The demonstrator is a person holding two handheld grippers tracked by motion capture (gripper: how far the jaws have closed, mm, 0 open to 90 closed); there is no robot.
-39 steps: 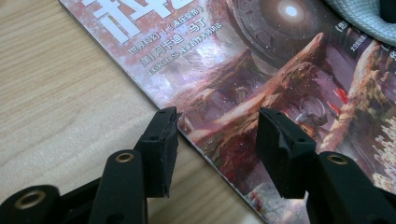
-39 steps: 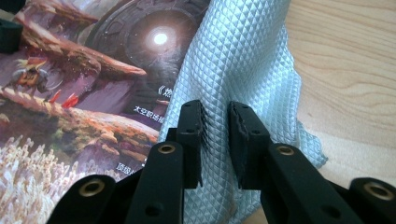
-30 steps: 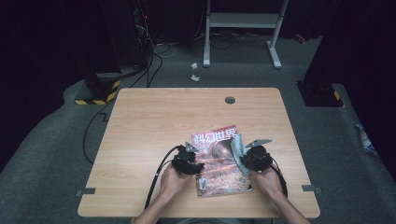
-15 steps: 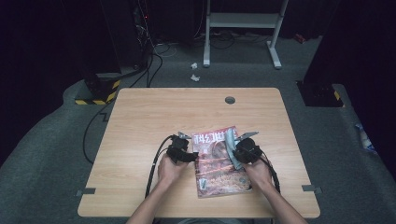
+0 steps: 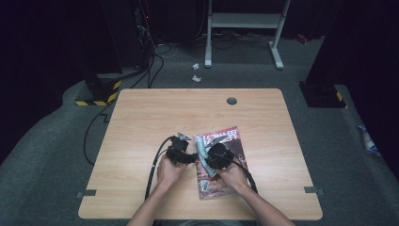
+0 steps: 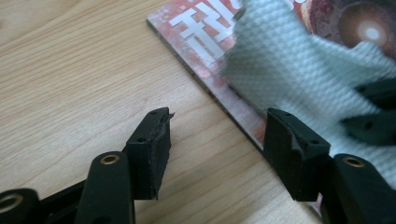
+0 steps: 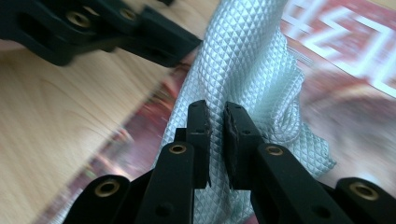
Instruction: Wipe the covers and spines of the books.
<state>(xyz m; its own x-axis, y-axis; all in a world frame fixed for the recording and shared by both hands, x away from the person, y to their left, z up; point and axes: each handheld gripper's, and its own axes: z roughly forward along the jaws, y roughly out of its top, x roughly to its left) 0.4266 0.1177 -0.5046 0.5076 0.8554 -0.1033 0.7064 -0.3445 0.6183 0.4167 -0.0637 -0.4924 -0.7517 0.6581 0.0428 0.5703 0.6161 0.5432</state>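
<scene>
Fingers first: my left gripper (image 5: pixel 184 151) has just been opening, and its 2 jaws now stand wide apart with nothing pressed between them, while my right gripper (image 5: pixel 212 154) has its 2 jaws nearly together, pinched on 1 pale cloth (image 5: pixel 203 151).

From the high view, I see 1 wooden table (image 5: pixel 141 122) with 1 red magazine (image 5: pixel 235 146) lying flat on its near half, slightly right of centre. My 2 hands come in from the near edge. My left gripper sits on bare wood just beside the magazine's left edge; my right gripper is over the magazine's left part, and the cloth lies bunched between the 2 grippers. 1 small round hole (image 5: pixel 231 100) sits near the table's far edge.

Along my left gripper (image 6: pixel 215 135), the 2 black pads stand apart over the wood, the right one above the magazine's (image 6: pixel 196 28) edge. The cloth (image 6: pixel 299 60) drapes over the cover beyond, and jaws of the other gripper (image 6: pixel 373 112) are on it.

Along my right gripper (image 7: pixel 216 126), the 2 pads clamp a fold of the diamond-weave cloth (image 7: pixel 243 51), which rises off the magazine (image 7: pixel 345 42). My left gripper's jaws (image 7: pixel 116 32) cross the upper left, close to the cloth.
</scene>
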